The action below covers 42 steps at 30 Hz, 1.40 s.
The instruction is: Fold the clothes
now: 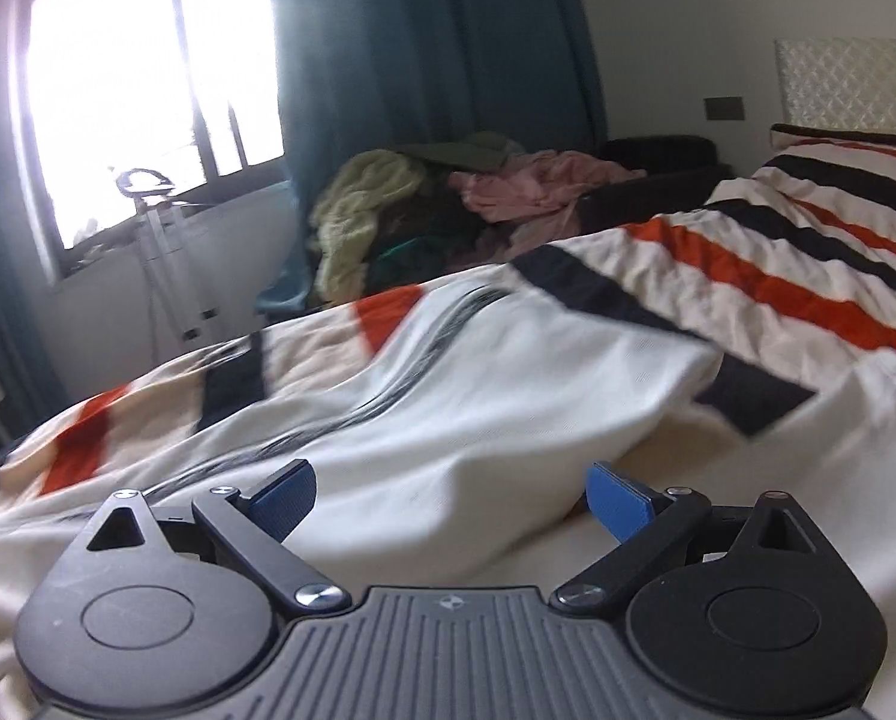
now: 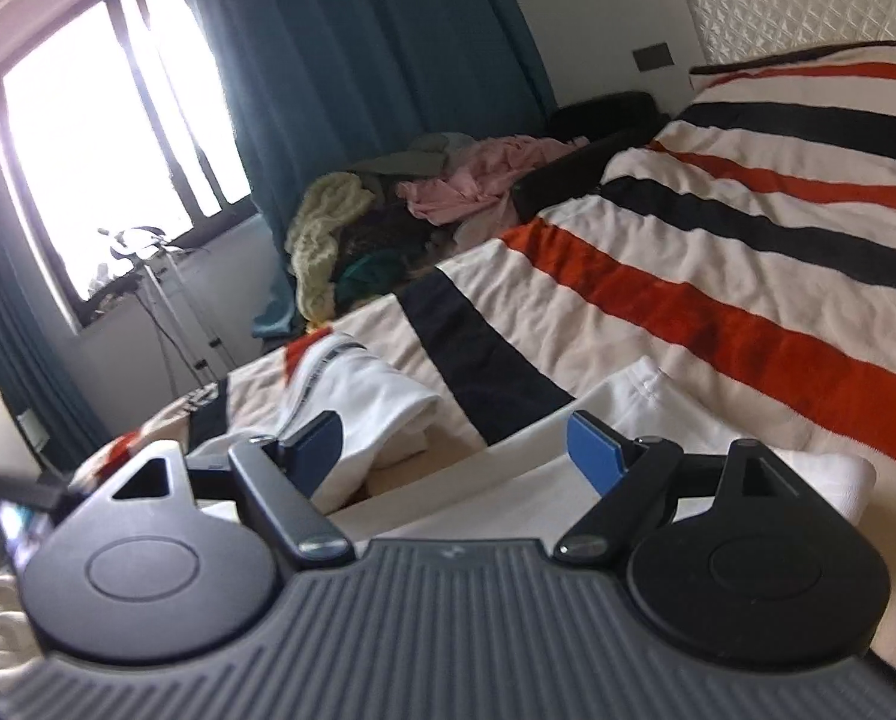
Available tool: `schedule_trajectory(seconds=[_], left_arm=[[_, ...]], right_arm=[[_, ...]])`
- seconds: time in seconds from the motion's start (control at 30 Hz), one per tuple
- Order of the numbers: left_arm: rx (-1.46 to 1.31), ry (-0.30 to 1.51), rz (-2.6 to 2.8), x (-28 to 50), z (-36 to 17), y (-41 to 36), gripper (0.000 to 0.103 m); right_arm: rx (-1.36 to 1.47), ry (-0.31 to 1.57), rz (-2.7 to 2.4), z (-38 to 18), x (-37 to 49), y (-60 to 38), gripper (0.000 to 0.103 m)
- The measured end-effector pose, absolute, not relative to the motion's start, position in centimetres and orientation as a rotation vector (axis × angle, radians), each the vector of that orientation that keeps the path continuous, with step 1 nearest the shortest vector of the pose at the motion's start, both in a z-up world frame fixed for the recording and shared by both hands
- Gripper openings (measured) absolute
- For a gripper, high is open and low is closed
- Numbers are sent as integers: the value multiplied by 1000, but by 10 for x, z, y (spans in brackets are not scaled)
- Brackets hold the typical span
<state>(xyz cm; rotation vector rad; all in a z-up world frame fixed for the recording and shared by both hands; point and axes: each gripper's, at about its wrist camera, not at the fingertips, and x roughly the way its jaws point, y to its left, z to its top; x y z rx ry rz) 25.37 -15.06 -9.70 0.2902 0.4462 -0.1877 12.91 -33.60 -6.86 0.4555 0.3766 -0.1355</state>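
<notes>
Pictured mid-fold on a bed (image 1: 778,276) spread with a cream blanket striped in red and black: a white garment (image 1: 478,396), partly doubled over, with a rounded fold and a dark trim line running along its upper side. Lay directly ahead of the left tool (image 1: 448,498), whose blue pads (image 1: 619,501) stood wide apart with only loose cloth beyond them and nothing pinched. Seen likewise from the right tool (image 2: 457,450), jaws spread wide and empty, the white garment (image 2: 364,414) bunched into a thick fold just beyond its left pad, with another flat white panel (image 2: 658,414) lying nearer the blanket's closest red stripe; whether that panel belonged to the same piece could not be told. Judged roughly halfway for this item: at least one fold made, edges uneven, no tidy rectangle yet formed, further folds and smoothing left to do. Heaped past the far edge of the bed, beneath the teal curtain (image 1: 424,42), a pile of unfolded clothes (image 1: 448,198) in yellow-green, pink and dark tones, apparently untouched, suggesting most of the work remained. No finished stack visible anywhere on the bed. Bright window (image 1: 142,96) to the left of the curtain, washing out detail there.
</notes>
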Motion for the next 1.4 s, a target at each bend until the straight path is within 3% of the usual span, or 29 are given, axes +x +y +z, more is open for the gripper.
schedule_trajectory(seconds=[0.43, 0.57, 0.67, 0.77, 0.97, 1.13, 1.23, 1.27, 1.37, 1.4], left_arm=[[453, 465, -186, 377, -141, -279, 96], [452, 555, -149, 396, -151, -277, 62], [346, 563, -153, 395, -139, -255, 21], [226, 550, -143, 388, -114, -218, 14], [-15, 528, 10, 369, -73, -109, 12], [-16, 598, 127, 357, -93, -26, 14], [-204, 655, 68, 345, -104, 24, 22], [-268, 642, 52, 336, -102, 39, 25], [-228, 605, 17, 309, -85, 53, 61], [-188, 594, 8, 299, -78, 55, 66]], right_arm=[[519, 393, -303, -107, 159, -361, 83], [512, 409, -325, -116, 165, -361, 83], [503, 414, -320, -118, 167, -356, 83], [487, 413, -312, -117, 166, -350, 83], [459, 402, -295, -111, 163, -338, 83], [454, 393, -248, -109, 160, -327, 83], [475, 382, -142, -108, 161, -318, 83], [477, 381, -117, -109, 162, -314, 83], [502, 392, -63, -112, 166, -304, 83], [519, 401, -46, -114, 168, -301, 83]])
